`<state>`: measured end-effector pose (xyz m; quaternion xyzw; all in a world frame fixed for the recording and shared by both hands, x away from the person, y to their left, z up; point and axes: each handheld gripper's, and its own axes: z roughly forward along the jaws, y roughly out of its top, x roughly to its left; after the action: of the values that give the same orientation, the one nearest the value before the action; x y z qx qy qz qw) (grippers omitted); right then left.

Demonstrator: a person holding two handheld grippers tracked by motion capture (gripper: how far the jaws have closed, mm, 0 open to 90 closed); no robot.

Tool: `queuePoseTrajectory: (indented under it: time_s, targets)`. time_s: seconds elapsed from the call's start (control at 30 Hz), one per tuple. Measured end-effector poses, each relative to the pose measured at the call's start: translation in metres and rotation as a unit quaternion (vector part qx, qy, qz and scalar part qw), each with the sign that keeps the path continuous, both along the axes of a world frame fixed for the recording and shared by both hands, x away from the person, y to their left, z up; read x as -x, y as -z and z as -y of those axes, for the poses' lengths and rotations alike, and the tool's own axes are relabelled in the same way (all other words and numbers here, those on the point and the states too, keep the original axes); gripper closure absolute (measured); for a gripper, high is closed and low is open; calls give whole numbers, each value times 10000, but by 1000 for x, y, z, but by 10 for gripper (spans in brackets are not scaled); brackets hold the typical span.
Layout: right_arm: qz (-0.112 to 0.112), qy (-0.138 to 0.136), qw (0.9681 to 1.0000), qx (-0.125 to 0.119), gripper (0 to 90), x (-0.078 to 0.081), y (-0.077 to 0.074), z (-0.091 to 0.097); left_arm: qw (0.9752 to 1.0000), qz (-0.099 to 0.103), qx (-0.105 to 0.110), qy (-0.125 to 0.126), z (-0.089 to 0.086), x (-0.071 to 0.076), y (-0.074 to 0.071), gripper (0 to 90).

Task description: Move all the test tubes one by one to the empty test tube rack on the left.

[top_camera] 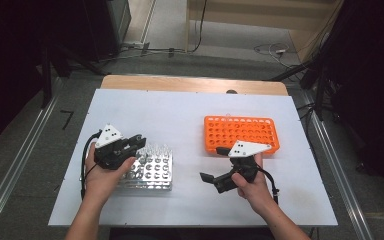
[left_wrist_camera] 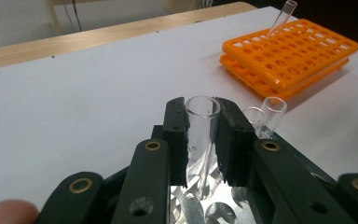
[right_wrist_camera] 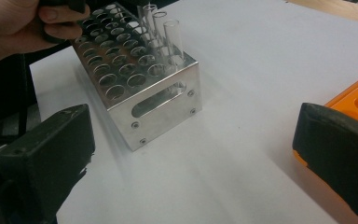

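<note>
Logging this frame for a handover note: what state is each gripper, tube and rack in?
left gripper: shut on a clear test tube.
clear test tube: upright, clamped, standing in the metal rack.
metal rack: most holes empty, a few tubes at one end.
right gripper: open, holding nothing.
orange rack: one tilted tube in it.
</note>
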<state>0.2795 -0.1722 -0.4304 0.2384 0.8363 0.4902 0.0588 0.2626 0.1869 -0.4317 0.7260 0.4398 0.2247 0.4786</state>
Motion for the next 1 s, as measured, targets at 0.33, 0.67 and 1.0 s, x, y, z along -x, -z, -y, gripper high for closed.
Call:
queuePoseTrajectory:
  time_s: [0.33,0.67,1.0]
  targets:
    - [-16,-5,10000,34,0,-1,1,0,9996,-258,-94,15,-1,-1,1,751]
    - [-30,-11,10000,42,0,-2,2,1,9998,-141,126,-36,-2,2,-4,583]
    - [-37,-10,10000,27,0,-3,3,1,9982,4,599,28,-2,7,-13,296]
